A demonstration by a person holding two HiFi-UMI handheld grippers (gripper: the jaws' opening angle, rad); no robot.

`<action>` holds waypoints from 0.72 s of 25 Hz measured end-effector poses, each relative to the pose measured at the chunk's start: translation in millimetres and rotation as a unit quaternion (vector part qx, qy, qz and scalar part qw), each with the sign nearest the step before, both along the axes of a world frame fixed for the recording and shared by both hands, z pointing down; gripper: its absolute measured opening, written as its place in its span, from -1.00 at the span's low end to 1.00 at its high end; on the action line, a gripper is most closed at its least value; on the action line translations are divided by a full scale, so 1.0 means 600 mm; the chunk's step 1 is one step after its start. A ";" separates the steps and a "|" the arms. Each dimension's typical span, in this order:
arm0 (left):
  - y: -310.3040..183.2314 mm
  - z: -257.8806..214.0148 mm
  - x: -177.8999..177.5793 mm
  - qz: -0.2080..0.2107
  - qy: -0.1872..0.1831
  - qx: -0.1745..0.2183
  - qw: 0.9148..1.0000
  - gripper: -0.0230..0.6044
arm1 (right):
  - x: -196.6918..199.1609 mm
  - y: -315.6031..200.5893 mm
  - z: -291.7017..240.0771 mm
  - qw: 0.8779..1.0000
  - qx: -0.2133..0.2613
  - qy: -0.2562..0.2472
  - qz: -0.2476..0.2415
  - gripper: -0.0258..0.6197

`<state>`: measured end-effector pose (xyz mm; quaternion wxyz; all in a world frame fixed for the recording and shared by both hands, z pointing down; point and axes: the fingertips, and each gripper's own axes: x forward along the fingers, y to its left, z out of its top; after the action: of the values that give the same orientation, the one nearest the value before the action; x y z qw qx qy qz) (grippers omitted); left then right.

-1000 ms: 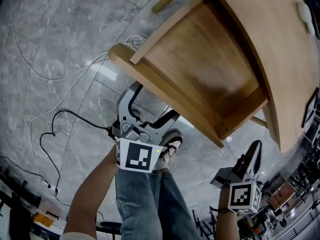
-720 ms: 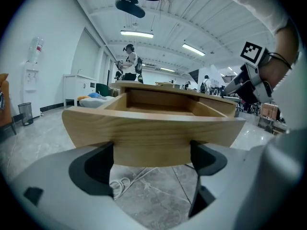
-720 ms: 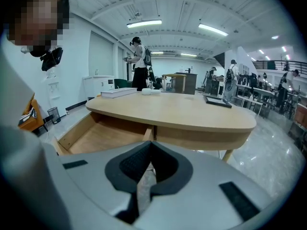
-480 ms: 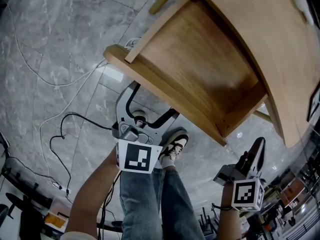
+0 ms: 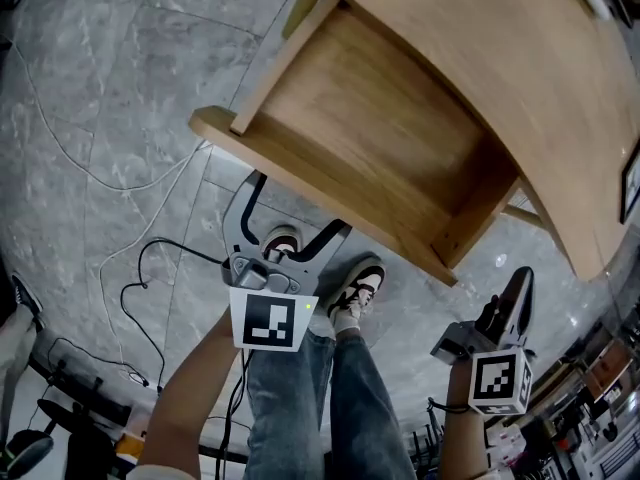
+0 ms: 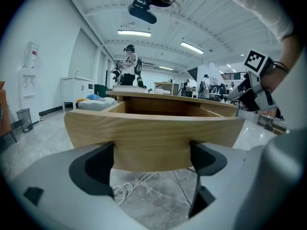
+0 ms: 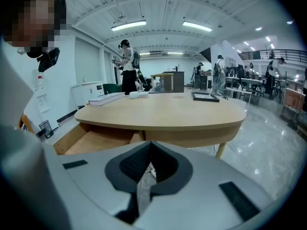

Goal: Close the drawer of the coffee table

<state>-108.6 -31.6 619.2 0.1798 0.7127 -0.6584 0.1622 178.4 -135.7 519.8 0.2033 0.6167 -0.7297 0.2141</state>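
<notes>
Grey left tongs (image 6: 152, 161) are spread wide with nothing in them, and the pale wood drawer front (image 6: 153, 128) sits dead ahead, its long side running crossways to the jaws. Can't tell if they touch it. The drawer (image 5: 370, 138) is pulled way out from under the coffee table's worktop (image 5: 520, 78). Meanwhile the right tongs (image 7: 145, 171) are pinched shut and empty, off by the drawer's right corner. Left's clearly nearer, so I'd guess a straight shove forward.
</notes>
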 end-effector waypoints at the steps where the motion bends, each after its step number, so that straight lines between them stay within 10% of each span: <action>1: -0.001 -0.002 0.000 0.001 0.000 -0.002 1.000 0.67 | 0.004 0.001 -0.001 1.000 0.001 -0.002 0.005 -0.92; 18: -0.044 -0.038 -0.005 0.010 -0.010 0.011 1.000 0.66 | 0.060 0.032 -0.024 0.996 0.011 -0.022 0.082 -0.92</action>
<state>-111.6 -58.2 596.5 0.1639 0.7192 -0.6549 0.1641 214.2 -116.2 505.4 0.1619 0.6720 -0.6830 0.2361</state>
